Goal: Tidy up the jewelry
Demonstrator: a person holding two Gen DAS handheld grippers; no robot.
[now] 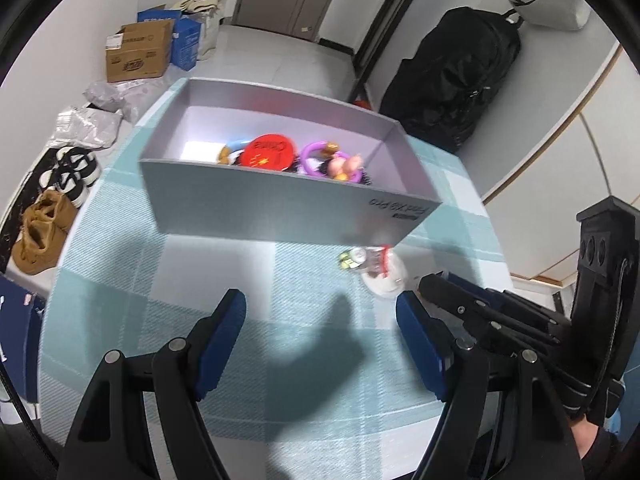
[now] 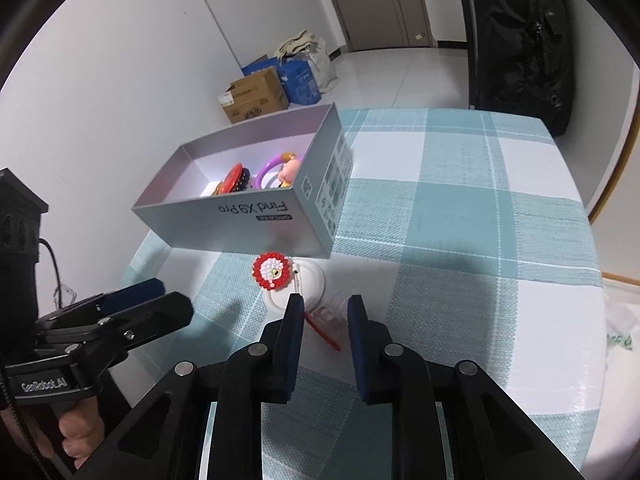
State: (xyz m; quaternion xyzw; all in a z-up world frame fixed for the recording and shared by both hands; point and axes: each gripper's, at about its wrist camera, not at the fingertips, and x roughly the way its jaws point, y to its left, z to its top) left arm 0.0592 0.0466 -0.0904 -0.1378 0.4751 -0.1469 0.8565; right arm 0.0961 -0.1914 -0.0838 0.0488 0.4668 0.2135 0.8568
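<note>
A round bench (image 2: 460,216) covered with a teal-and-white checked cloth carries an open grey box (image 2: 256,216), seen from both claw cameras. The box stands toward the far left of the bench in the right wrist view, and its near wall carries printed lettering. Inside it lie a red round piece (image 1: 268,154), a purple ring (image 1: 316,156) and a small pink figure (image 1: 344,166), all gathered toward one end.

Just in front of the box, on the cloth, lies a red-and-white beaded charm (image 2: 273,272) beside a white ring (image 2: 310,280). A small clear bag with a red strip (image 2: 326,320) lies nearer still, between the fingers of the right claw (image 2: 324,312). That claw's jaws are drawn close together, the bag in the narrow gap between them; whether the pads press on the bag cannot be told.

The left claw (image 1: 320,312) hovers over bare cloth with its blue-padded jaws standing wide apart and nothing between them. It is near the right claw, which enters its view from the right.

On the floor beyond the bench are cardboard boxes (image 1: 138,52), shoes (image 1: 52,208) and a black bag (image 1: 456,76).
</note>
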